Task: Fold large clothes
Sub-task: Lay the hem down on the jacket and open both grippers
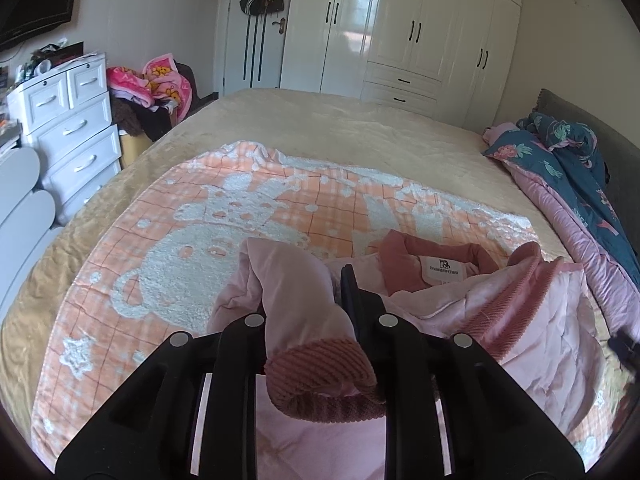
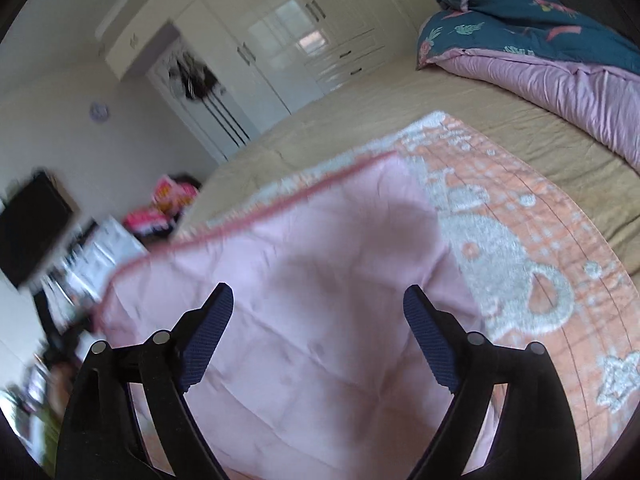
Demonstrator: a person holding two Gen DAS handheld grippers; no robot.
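Left tool [image 1: 304, 292] pinches the quilted pink jacket [image 1: 520, 320] by its ribbed cuff [image 1: 320, 380].

Both cameras sit low and near over the bed [image 1: 360, 128], angled downward along their fingers. The left wrist view faces the far wardrobe [image 1: 400, 28] squarely. The right wrist view is rolled and blurred, probably facing the same wardrobe [image 2: 280, 48]. They share the orange blanket [image 1: 168, 248], the pink jacket [image 2: 320, 280] and the blue quilt [image 1: 560, 152] at right.
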